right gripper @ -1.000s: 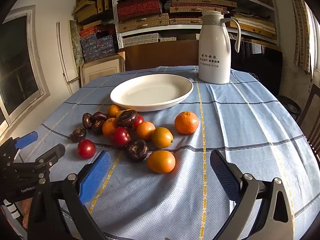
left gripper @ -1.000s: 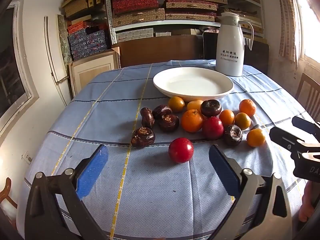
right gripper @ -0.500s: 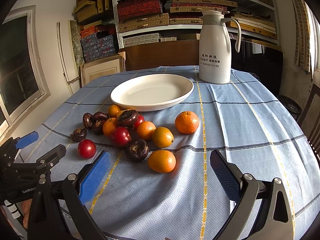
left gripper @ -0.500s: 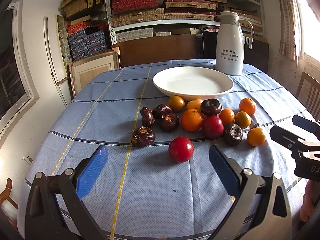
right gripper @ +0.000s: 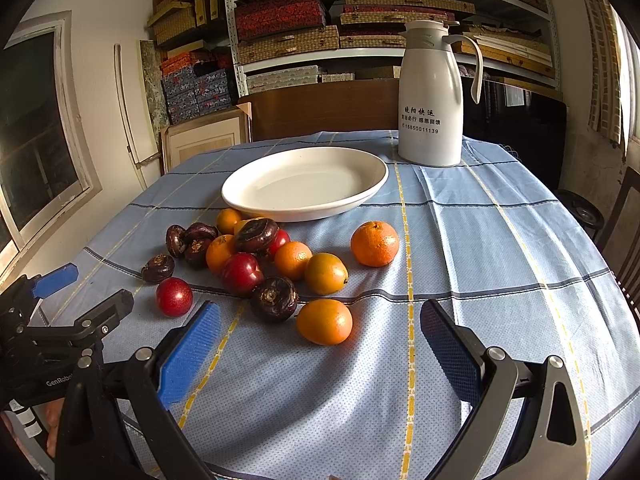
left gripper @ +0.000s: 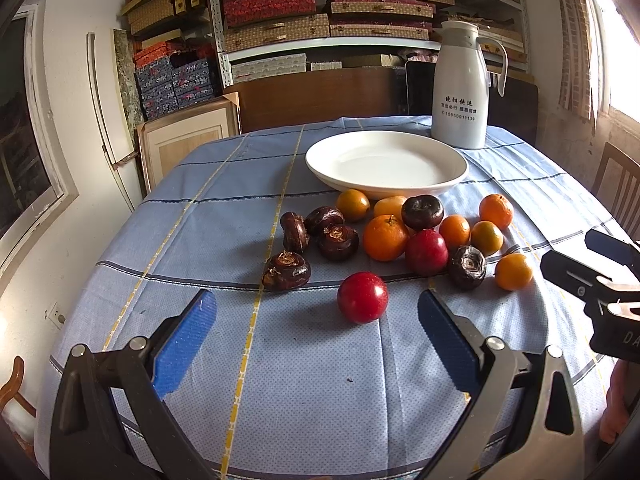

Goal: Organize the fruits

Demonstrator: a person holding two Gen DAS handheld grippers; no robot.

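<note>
Several fruits lie loose on the blue checked tablecloth [left gripper: 320, 392] in front of an empty white plate [left gripper: 386, 164]: oranges, red plums and dark brown water chestnuts. My left gripper [left gripper: 316, 332] is open and empty, just short of the nearest red plum [left gripper: 362, 297]. My right gripper [right gripper: 320, 344] is open and empty, with the nearest orange [right gripper: 324, 321] just beyond its fingertips. A lone orange [right gripper: 375, 243] sits right of the cluster. The plate shows in the right wrist view too [right gripper: 306, 182]. Each gripper appears at the edge of the other's view.
A white thermos jug [right gripper: 432, 96] stands behind the plate at the back right. Shelves of boxes [left gripper: 320, 12] fill the wall behind the table. A wooden chair [left gripper: 616, 184] stands at the right edge.
Both grippers have edged slightly forward toward the fruit. Nothing has been grasped and no fruit has moved.
</note>
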